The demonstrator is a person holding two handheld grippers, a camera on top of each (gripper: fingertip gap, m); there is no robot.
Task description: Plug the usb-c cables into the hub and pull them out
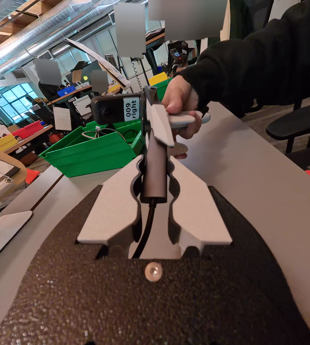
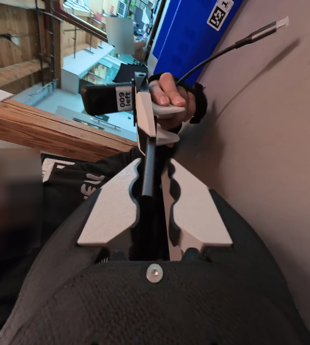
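Note:
A slim grey hub (image 1: 155, 177) is clamped by its narrow sides between the fingers of my left gripper (image 1: 156, 158), held above the table. Its black cable (image 1: 146, 227) runs back toward the camera. My right gripper (image 1: 169, 144), turned on its side, meets the hub's far end. In the right wrist view the hub (image 2: 148, 177) shows edge-on as a thin dark bar between the fingers of my right gripper (image 2: 155, 160), with a gap on its right side. The left gripper (image 2: 150, 138) faces it. The hub's cable (image 2: 206, 61) ends in a metal plug (image 2: 262, 34) lying on the table.
A green bin (image 1: 94, 155) with loose cables stands behind on the grey table (image 1: 243, 186). A blue bin (image 2: 184, 37) stands by the plug. A black chair armrest (image 1: 299, 121) is off the table's right edge. A wooden-edged board (image 1: 1, 168) is at the left. Left and right tips are no more than a few centimetres apart.

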